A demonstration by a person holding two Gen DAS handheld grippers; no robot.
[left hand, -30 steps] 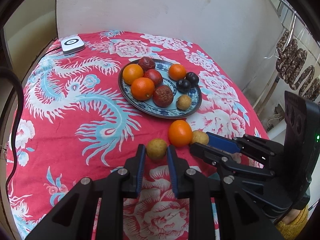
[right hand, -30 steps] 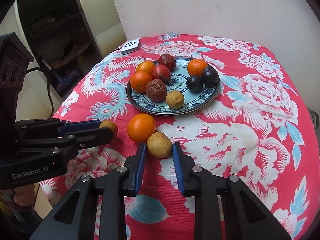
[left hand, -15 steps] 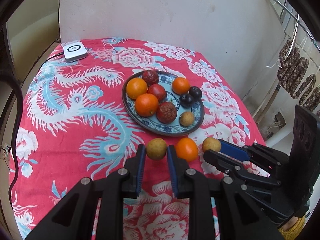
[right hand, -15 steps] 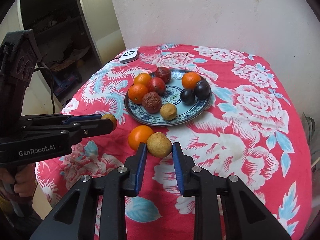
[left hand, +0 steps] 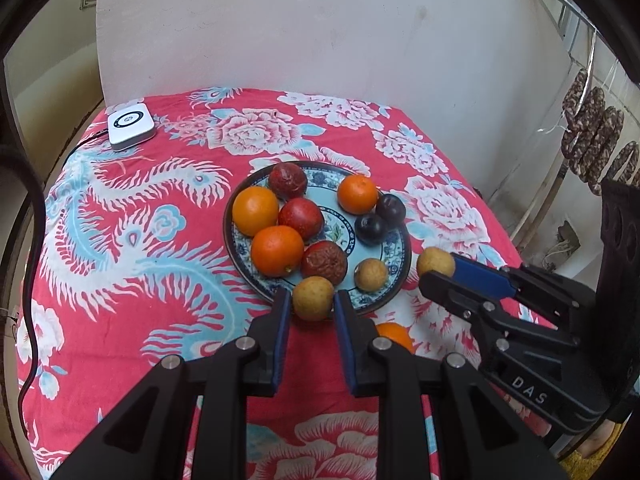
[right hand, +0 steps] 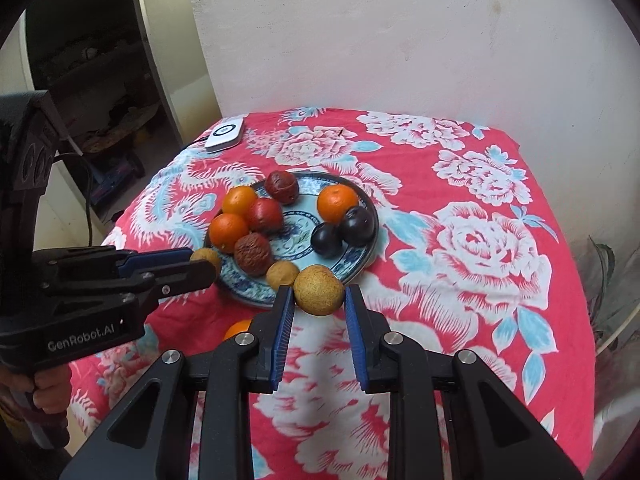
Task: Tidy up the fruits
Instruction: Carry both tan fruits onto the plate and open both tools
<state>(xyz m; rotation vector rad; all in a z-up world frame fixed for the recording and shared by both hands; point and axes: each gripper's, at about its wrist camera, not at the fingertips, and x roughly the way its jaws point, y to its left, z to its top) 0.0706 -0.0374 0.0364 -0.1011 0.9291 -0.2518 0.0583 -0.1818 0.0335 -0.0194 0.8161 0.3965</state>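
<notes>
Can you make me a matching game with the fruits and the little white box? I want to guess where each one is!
Things:
1. two dark plums
2. loose orange
3. white box
4. yellow-brown fruit

Places:
A. far corner of the tablecloth
B. on the plate, side by side
C. in the left hand-held gripper
D. on the cloth, off the plate

Pairs: 1-B, 2-D, 3-A, 4-C

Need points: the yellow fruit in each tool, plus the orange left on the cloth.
left tool's yellow fruit (left hand: 313, 298), left wrist view, middle of its skin
right tool's yellow fruit (right hand: 319, 289), right wrist view, middle of its skin
loose orange (left hand: 394, 336), left wrist view, its exposed top
</notes>
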